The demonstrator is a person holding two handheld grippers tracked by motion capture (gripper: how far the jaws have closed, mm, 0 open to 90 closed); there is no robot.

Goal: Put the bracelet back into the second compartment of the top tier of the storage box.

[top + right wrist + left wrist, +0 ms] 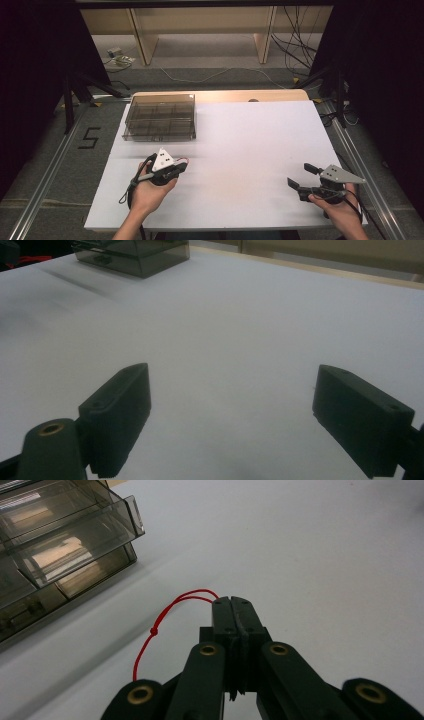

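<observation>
L gripper clenched tight, jaws pressed together w/ a thin red string pinched at the tips. In the left gripper view I see the string loop out to one side of the jaws, small knot partway along, then run back down toward the gripper body. In the high view the L gripper sits low over the white table, near the front-left, a bit of red showing at its tip. My L hand wraps the body from below.

Smoky clear box w/ compartments sits at the back-left of the table, near the L gripper but apart from it. Left gripper view shows its stepped front edges just beyond the string, not touching. Can't tell what's inside.

R gripper released, jaws wide apart, nothing btwn them. In the right gripper view just bare table shows btwn the two black pads, box far off at top left. R hand holds it at the front-right, well apart from the L gripper and box, jaws pointing left across the table.
</observation>
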